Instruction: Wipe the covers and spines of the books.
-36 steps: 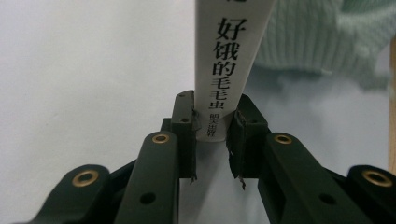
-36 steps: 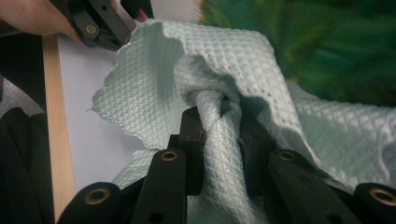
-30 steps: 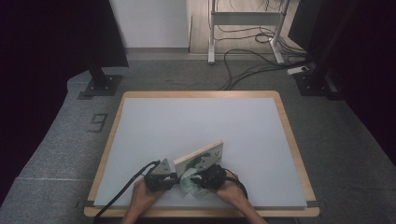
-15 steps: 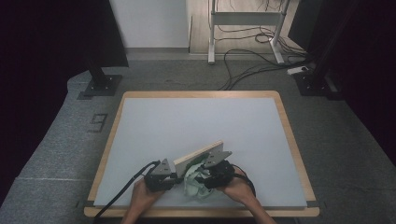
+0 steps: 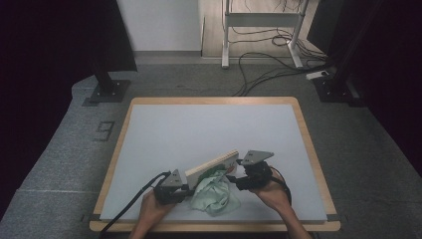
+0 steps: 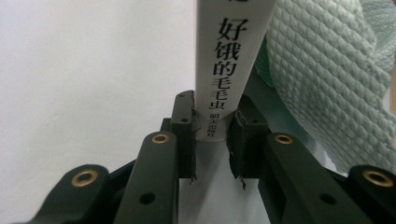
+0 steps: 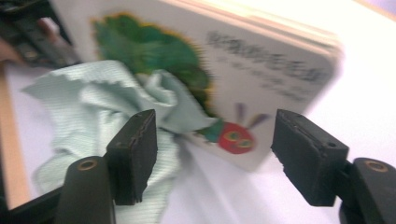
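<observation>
A white board book (image 5: 211, 167) with a green caterpillar on its cover (image 7: 243, 70) stands tilted on edge near the table's front. My left gripper (image 5: 180, 188) is shut on the lower end of its spine (image 6: 215, 130), which bears black Chinese characters. A crumpled pale green cloth (image 5: 215, 193) lies under and in front of the book's cover (image 7: 93, 116), and also at the right of the left gripper view (image 6: 327, 79). My right gripper (image 5: 238, 175) is open, its jaws wide apart (image 7: 212, 161), facing the cover's lower corner with the cloth next to its left jaw.
The white table (image 5: 209, 129) has a wooden rim (image 5: 308, 144). A black cable (image 5: 134, 201) trails from the left gripper over the front edge. Beyond the table are a black stand base (image 5: 107, 87), a desk frame and floor cables (image 5: 263, 69).
My right gripper has drawn back to the right, away from the cloth, and now stands open. The book has tipped a little; the left gripper still holds its spine.
</observation>
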